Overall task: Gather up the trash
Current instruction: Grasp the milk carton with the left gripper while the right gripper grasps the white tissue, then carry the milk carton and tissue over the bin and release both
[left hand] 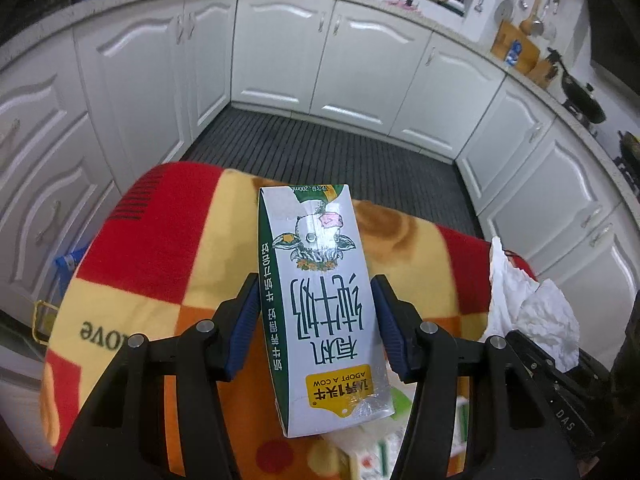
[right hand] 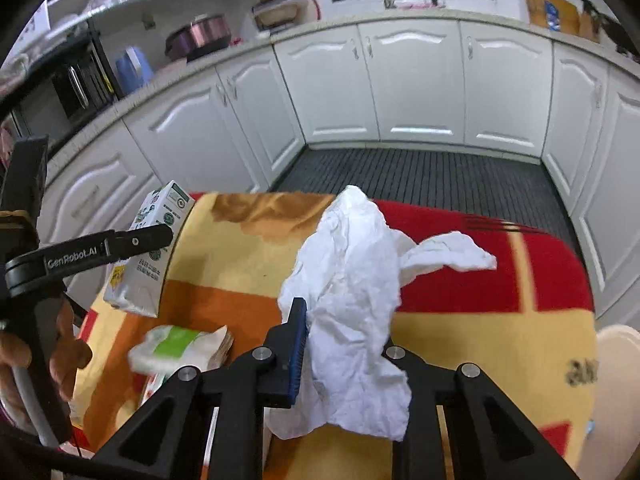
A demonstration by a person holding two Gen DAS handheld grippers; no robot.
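My left gripper (left hand: 316,304) is shut on a white and green milk carton (left hand: 320,300), held above a table covered by a red, yellow and orange blanket (left hand: 160,248). The carton (right hand: 150,256) and the left gripper's finger (right hand: 136,242) also show at the left of the right wrist view. My right gripper (right hand: 344,332) is shut on a crumpled white tissue (right hand: 356,312), which drapes over and hides the right finger. The tissue (left hand: 528,304) shows at the right of the left wrist view.
A green and white tissue pack (right hand: 180,348) lies on the blanket (right hand: 480,320) below the carton. White kitchen cabinets (left hand: 360,60) surround a dark striped floor (right hand: 420,176). A pale rim (right hand: 616,360) sits at the table's right.
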